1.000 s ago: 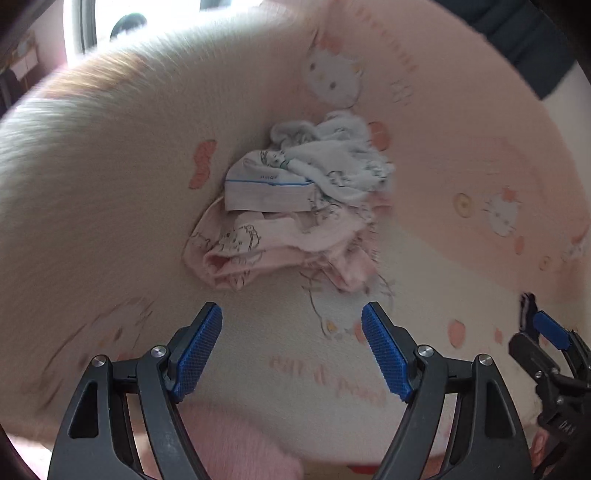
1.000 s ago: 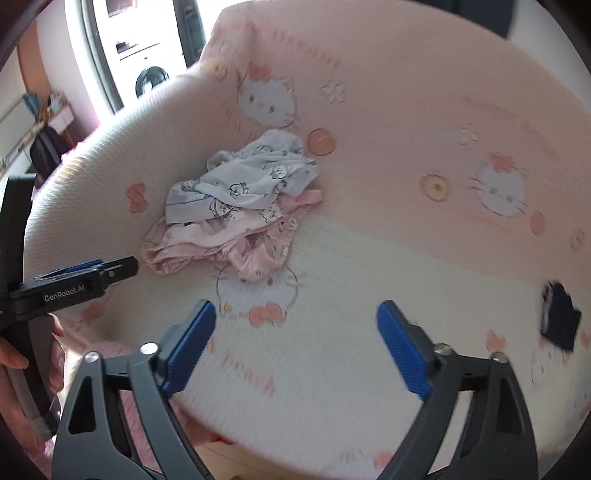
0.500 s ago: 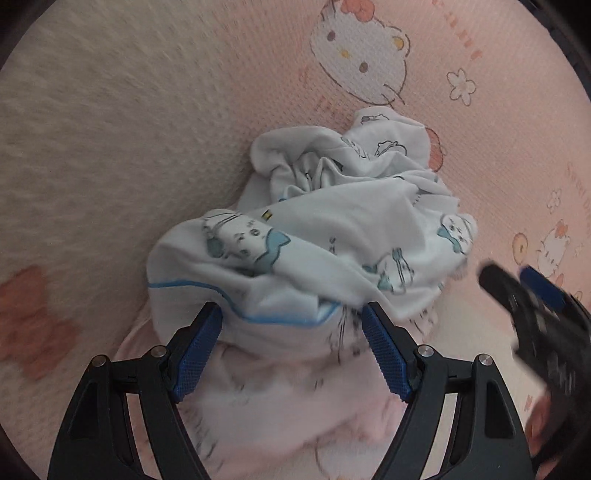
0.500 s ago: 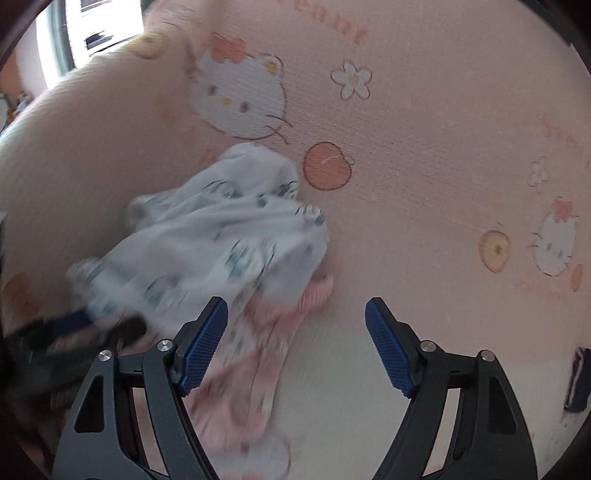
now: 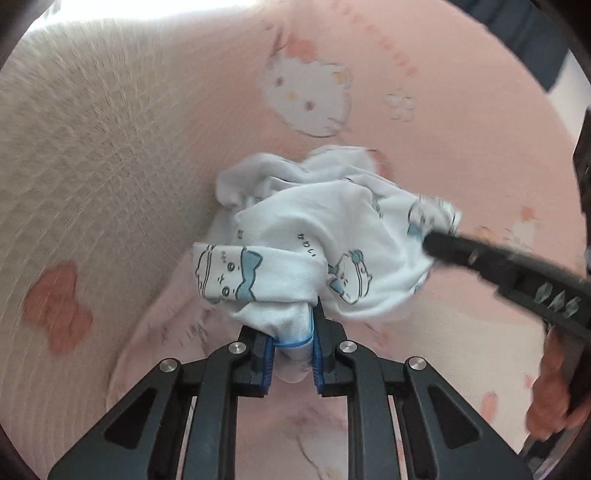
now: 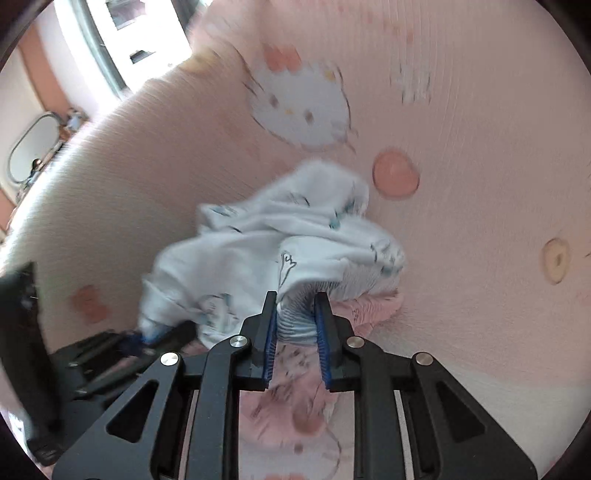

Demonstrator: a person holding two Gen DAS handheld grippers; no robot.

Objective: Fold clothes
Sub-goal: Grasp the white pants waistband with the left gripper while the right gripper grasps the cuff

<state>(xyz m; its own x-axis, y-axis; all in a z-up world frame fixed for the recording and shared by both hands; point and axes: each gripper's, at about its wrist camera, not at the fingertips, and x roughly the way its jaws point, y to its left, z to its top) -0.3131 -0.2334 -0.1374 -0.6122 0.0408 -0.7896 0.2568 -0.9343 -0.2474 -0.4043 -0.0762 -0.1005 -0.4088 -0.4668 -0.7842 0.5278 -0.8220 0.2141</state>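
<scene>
A crumpled white garment (image 5: 314, 236) with blue cartoon prints and blue trim lies bunched on the pink cartoon-cat bedsheet (image 5: 424, 110). My left gripper (image 5: 291, 350) is shut on its blue-trimmed edge. My right gripper (image 6: 295, 332) is shut on the ribbed edge of the same white garment (image 6: 280, 251). In the left wrist view the right gripper (image 5: 436, 247) reaches in from the right and touches the garment's far side. A pink garment (image 6: 369, 310) lies under the white one.
The bedsheet (image 6: 480, 110) spreads all around the pile, with a cream textured part (image 5: 92, 147) to the left. A window and room furniture (image 6: 122, 37) show beyond the bed at the upper left. A dark object (image 5: 535, 33) sits at the upper right.
Both grippers moved in to the pile and closed on the white garment. Half a second ago both were open just short of it.
</scene>
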